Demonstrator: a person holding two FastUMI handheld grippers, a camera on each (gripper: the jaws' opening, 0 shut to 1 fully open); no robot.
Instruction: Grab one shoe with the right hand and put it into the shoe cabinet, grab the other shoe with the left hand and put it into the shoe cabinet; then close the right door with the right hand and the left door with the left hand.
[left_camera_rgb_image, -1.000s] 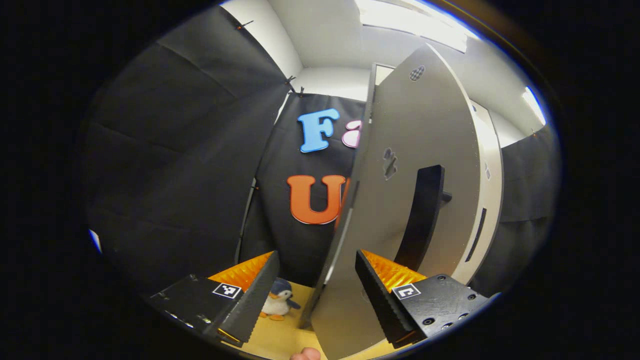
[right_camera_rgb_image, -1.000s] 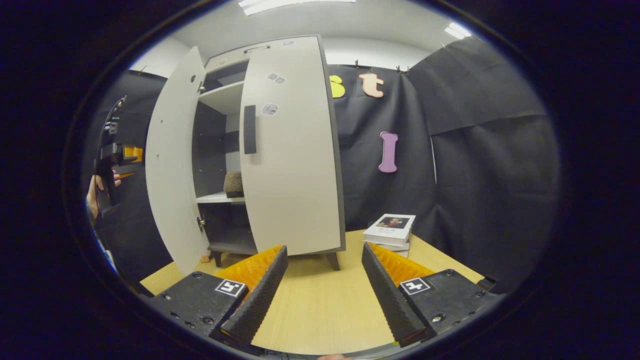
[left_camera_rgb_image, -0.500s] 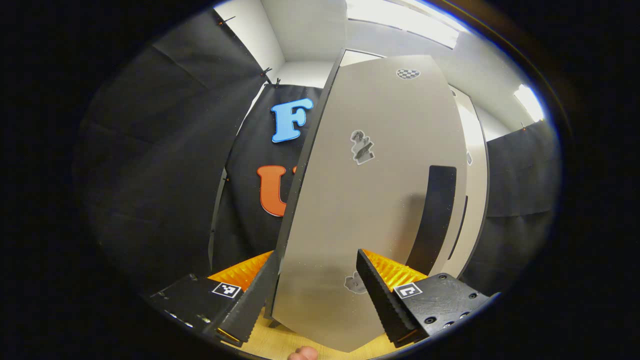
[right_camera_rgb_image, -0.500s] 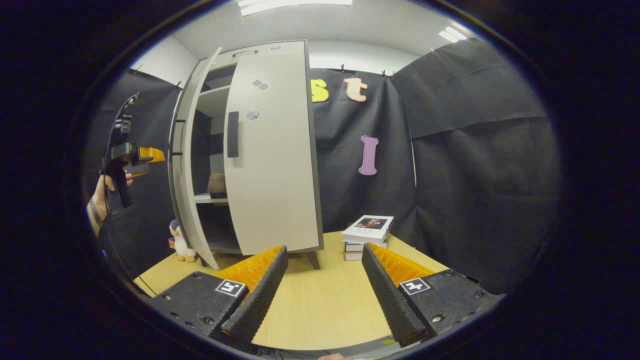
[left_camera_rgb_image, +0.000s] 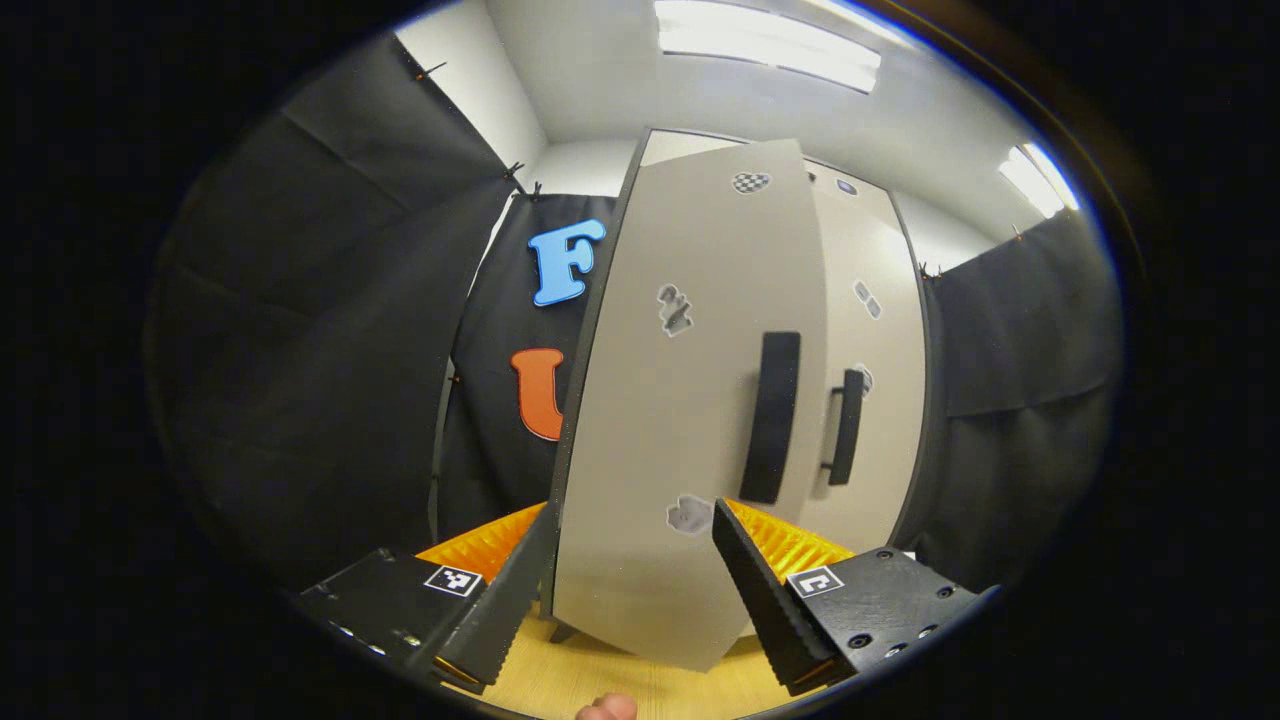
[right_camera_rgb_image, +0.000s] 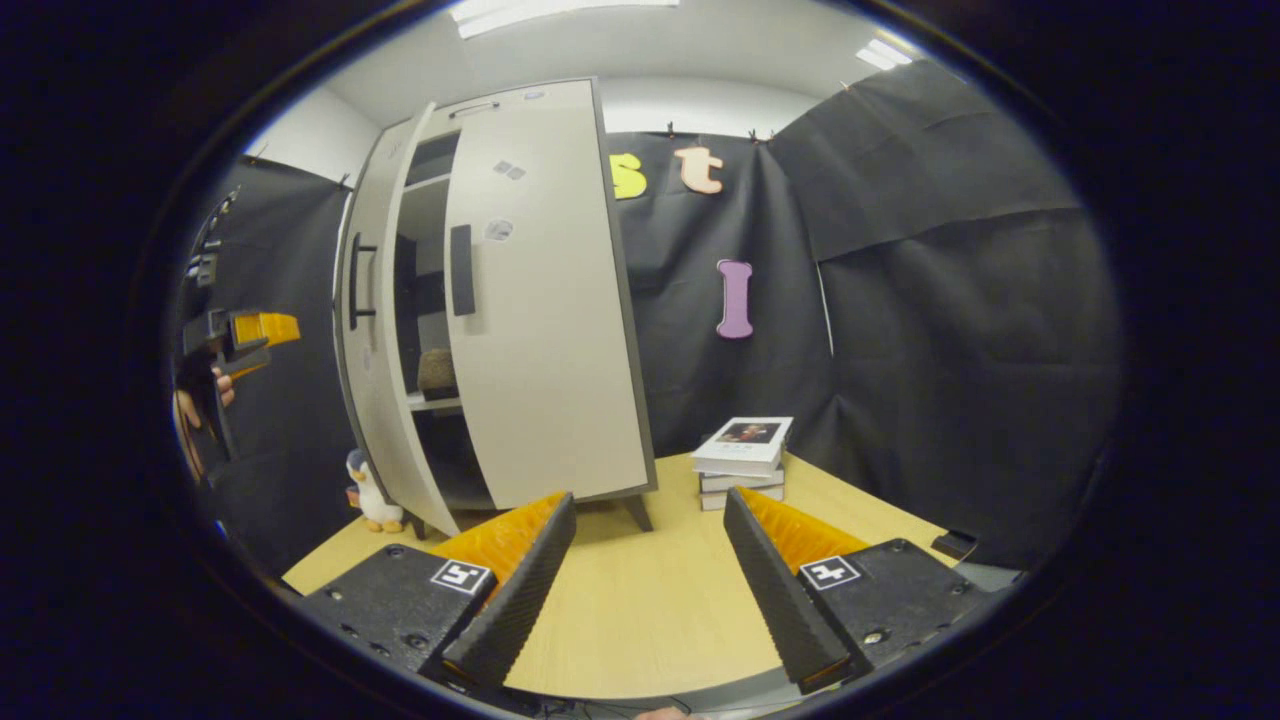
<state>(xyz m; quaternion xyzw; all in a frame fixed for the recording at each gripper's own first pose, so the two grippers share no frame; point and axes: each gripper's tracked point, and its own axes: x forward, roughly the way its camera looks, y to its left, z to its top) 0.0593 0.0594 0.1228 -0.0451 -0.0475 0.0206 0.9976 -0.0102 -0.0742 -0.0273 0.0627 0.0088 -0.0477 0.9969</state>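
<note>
The left door (right_camera_rgb_image: 372, 330) has swung most of the way shut over the last second, leaving a narrow gap beside the right door (right_camera_rgb_image: 545, 300). Through it a shoe (right_camera_rgb_image: 436, 368) sits on the shelf of the shoe cabinet (right_camera_rgb_image: 490, 100). The left gripper (left_camera_rgb_image: 632, 585) is spread at six o'clock before that door, the right gripper (right_camera_rgb_image: 650, 580) spread and empty over the table (right_camera_rgb_image: 640, 600); only the final push seems left.

bright ceiling lights (left_camera_rgb_image: 765, 45), sharp focus, fisheye-warped edges

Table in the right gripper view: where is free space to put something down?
The table is bare between the cabinet and the right tool. Crowded spots: the books at the back right, and the penguin by the left door.
</note>
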